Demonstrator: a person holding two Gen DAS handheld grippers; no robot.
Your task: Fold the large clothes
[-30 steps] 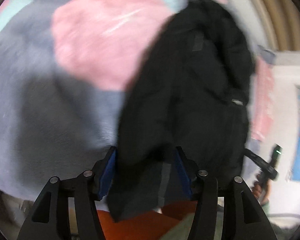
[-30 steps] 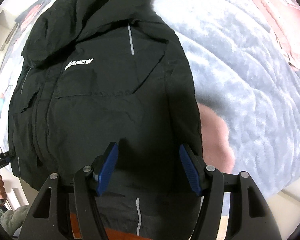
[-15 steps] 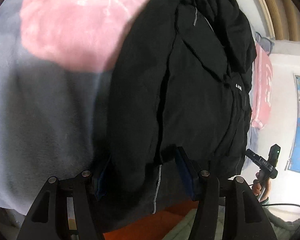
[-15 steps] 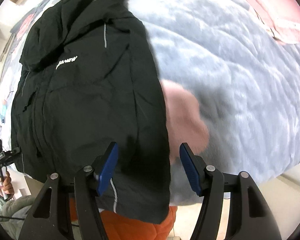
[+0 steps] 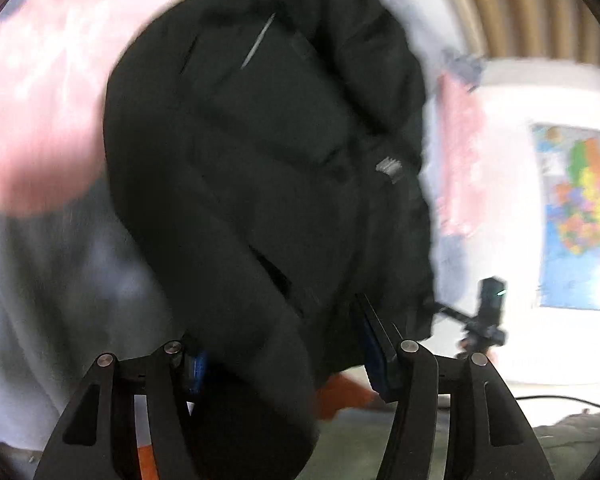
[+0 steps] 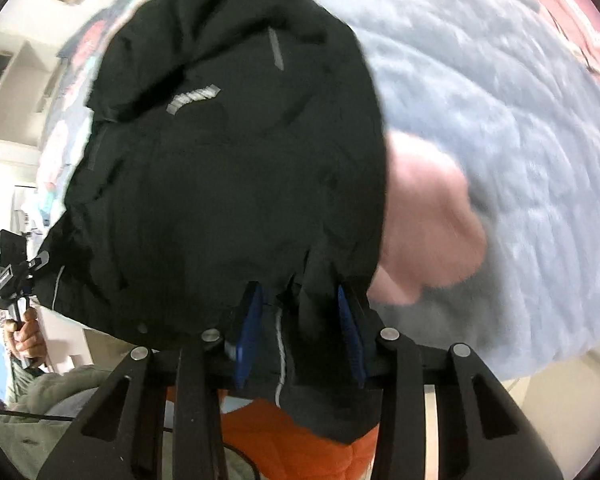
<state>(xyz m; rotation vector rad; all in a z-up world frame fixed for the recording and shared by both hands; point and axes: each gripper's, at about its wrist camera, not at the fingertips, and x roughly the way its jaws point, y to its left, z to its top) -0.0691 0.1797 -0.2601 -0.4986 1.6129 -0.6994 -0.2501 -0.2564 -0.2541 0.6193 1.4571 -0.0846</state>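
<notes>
A black jacket [image 5: 268, 168] with a grey logo and grey reflective stripes lies on a grey-blue fleece blanket [image 6: 500, 112] with pink patches. Its hem hangs off the near edge. In the left wrist view my left gripper [image 5: 280, 344] has jacket hem bunched between its blue pads, with the jaws still apart; the left pad is mostly hidden by cloth. In the right wrist view the same jacket [image 6: 228, 168] fills the middle, and my right gripper [image 6: 300, 320] has narrowed on a fold of the hem, which is pinched between its blue pads.
An orange lining or cloth [image 6: 284, 432] shows under the hem. A pink patch [image 6: 424, 236] lies right of the jacket. The other gripper, held in a hand [image 6: 16, 276], shows at the left. A wall map [image 5: 576, 216] hangs at the right.
Both grippers have come closer to the jacket hem. The right gripper's jaws have narrowed onto the hem. The hem has lifted and bunched in both views.
</notes>
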